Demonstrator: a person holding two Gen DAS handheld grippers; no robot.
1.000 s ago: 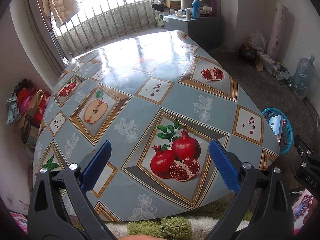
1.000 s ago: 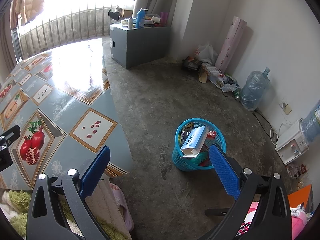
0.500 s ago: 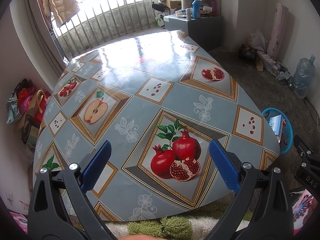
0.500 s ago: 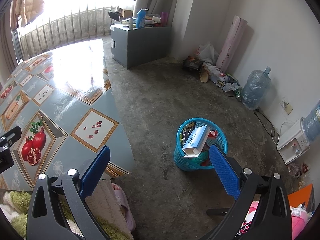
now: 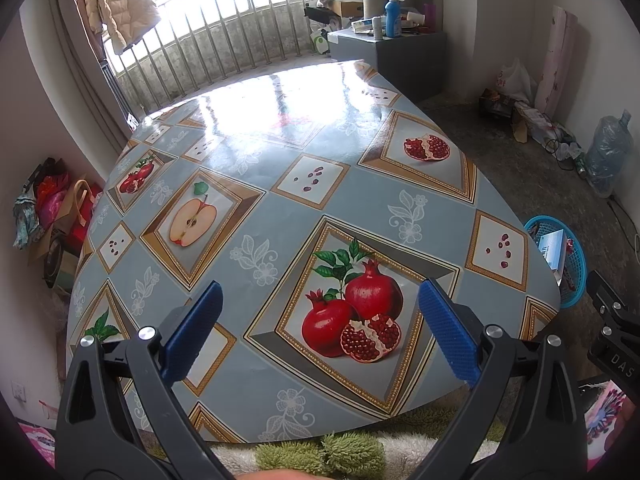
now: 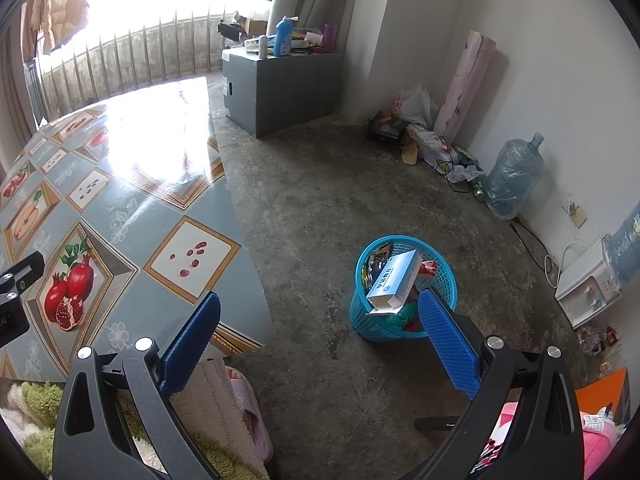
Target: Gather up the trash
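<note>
Right wrist view shows my right gripper (image 6: pixel 318 336) with its blue pads spread wide and nothing between them, held above the concrete floor (image 6: pixel 320 208). Ahead of it stands the blue basket (image 6: pixel 402 322) on the floor, just off the table's corner, already stuffed: a white-and-blue carton (image 6: pixel 394 282) pokes up past the rim among wrappers. My left gripper (image 5: pixel 318 334) is likewise spread and empty, hanging over the tablecloth (image 5: pixel 280 208), where I see only printed fruit and no loose trash.

The risk I judge here is the carton: it sits high and tilted, so a careless nudge from a pad, or another piece pushed in on top, could tip it out or topple the light basket. Clutter by the far wall (image 6: pixel 424 140) might be mistaken for litter.
</note>
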